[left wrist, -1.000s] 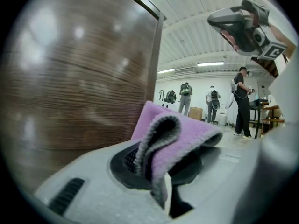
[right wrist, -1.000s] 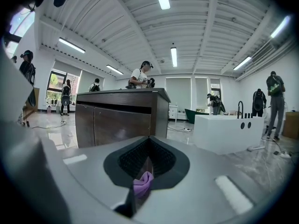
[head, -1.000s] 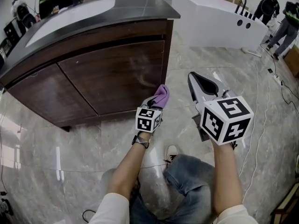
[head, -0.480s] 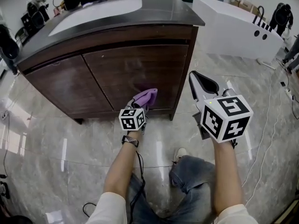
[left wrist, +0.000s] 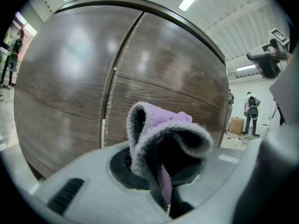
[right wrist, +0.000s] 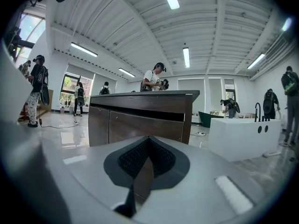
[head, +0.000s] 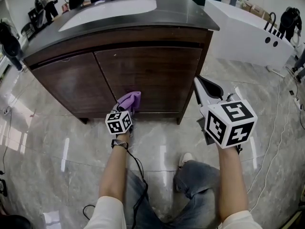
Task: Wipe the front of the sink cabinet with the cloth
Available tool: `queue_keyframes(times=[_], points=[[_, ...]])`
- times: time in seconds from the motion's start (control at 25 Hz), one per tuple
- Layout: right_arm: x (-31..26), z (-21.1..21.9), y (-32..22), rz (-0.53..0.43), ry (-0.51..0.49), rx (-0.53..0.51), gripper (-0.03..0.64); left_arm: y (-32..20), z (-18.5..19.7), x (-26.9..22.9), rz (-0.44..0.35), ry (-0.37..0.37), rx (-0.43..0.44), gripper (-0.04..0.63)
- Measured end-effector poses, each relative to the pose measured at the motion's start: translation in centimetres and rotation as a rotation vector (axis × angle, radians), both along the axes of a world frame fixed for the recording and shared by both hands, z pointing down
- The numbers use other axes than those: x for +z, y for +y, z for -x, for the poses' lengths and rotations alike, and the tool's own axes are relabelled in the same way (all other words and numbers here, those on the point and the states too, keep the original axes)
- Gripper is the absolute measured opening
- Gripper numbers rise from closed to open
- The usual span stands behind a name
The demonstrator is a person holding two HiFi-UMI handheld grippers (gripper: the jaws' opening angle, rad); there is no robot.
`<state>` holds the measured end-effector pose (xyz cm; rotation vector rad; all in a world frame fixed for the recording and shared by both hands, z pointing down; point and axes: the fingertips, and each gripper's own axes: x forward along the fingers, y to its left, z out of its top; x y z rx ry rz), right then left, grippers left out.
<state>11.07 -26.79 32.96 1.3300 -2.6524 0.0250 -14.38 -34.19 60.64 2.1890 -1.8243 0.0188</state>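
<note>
A dark wooden sink cabinet [head: 143, 75] with two doors stands under a dark countertop holding a white basin [head: 107, 11]. My left gripper [head: 127, 104] is shut on a purple cloth [head: 129, 99], which rests against the lower part of the doors near the middle seam. In the left gripper view the cloth [left wrist: 161, 132] bulges out of the shut jaws just before the door fronts [left wrist: 70, 83]. My right gripper [head: 206, 88] hovers beside the cabinet's right corner, shut and holding nothing; in the right gripper view the cabinet [right wrist: 140, 118] lies a little way ahead.
A white counter [head: 248, 32] with a black tap stands at the back right. Cables [head: 281, 109] trail over the glossy marble floor on the right. People stand around the room's edges. My knee and shoe [head: 186, 159] are below the grippers.
My left gripper has slid the cloth leftward along the lower cabinet front, from the right door's edge to near the middle seam. The right gripper has held its place.
</note>
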Motion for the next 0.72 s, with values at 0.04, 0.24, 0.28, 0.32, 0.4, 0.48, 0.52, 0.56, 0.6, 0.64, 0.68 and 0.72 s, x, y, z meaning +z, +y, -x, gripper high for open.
queue_keyframes(times=[0.04, 0.24, 0.28, 0.32, 0.4, 0.48, 0.52, 0.56, 0.6, 0.64, 0.68, 0.72], points=[[0.0, -0.2, 0.1, 0.000, -0.001, 0.003, 0.006, 0.1, 0.8, 0.3, 0.002, -0.004, -0.015, 0.057], [-0.5, -0.8, 0.2, -0.008, -0.009, 0.018, 0.006, 1.1, 5.1, 2.8, 0.026, 0.009, -0.152, 0.055], [-0.4, -0.9, 0.2, -0.007, -0.007, 0.021, 0.006, 1.4, 6.0, 3.4, 0.032, 0.013, -0.189, 0.055], [-0.3, -1.0, 0.3, -0.006, -0.003, 0.023, 0.006, 1.8, 6.8, 4.0, 0.034, 0.017, -0.228, 0.055], [0.0, -1.2, 0.6, -0.002, 0.013, 0.028, 0.006, 2.7, 8.6, 5.1, 0.025, 0.035, -0.318, 0.054], [0.3, -1.6, 0.8, 0.000, 0.031, 0.035, 0.006, 3.4, 9.8, 6.2, 0.015, 0.052, -0.397, 0.054], [0.4, -1.8, 0.9, 0.000, 0.037, 0.040, 0.006, 3.7, 10.1, 6.7, 0.011, 0.056, -0.426, 0.054], [0.5, -2.0, 0.9, 0.000, 0.039, 0.044, 0.006, 3.9, 10.1, 7.4, 0.008, 0.060, -0.446, 0.054], [0.5, -2.1, 1.0, 0.000, 0.038, 0.047, 0.006, 4.0, 10.0, 8.0, 0.008, 0.066, -0.456, 0.054], [0.4, -2.2, 1.0, -0.002, 0.038, 0.048, 0.006, 4.0, 9.5, 8.7, 0.010, 0.073, -0.454, 0.054], [0.4, -2.2, 1.2, -0.003, 0.038, 0.048, 0.006, 3.9, 8.9, 9.4, 0.013, 0.077, -0.445, 0.054], [0.4, -2.2, 1.3, -0.005, 0.042, 0.047, 0.006, 3.7, 8.1, 10.0, 0.017, 0.077, -0.433, 0.052]])
